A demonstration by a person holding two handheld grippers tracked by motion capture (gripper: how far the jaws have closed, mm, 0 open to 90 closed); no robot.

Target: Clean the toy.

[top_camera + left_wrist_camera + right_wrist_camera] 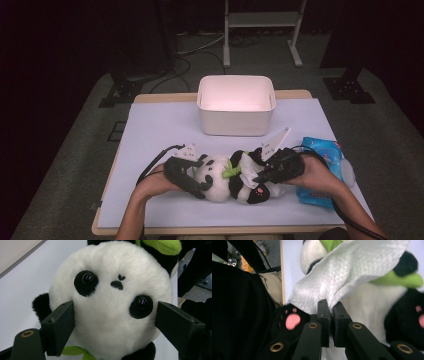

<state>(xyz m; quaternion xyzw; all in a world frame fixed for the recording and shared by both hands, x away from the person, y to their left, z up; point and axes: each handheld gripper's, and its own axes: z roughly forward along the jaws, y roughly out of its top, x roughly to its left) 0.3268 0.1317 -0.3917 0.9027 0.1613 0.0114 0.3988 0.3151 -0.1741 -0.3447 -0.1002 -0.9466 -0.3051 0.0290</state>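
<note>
A white rectangular plastic bin [235,105] stands at the far middle of the pale lavender table mat [150,130], a blue wet-wipe packet [323,152] near its right edge.

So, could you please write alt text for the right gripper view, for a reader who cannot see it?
The right gripper pinches a white textured paper wipe between its shut black jaws, against the white belly of a black-and-white plush panda toy. A black paw with pink pads lies at the left.

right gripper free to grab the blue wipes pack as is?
Probably not yet: the right gripper is shut on a white wipe against the panda. The blue wipes pack lies just beside that hand, nothing between.
</note>
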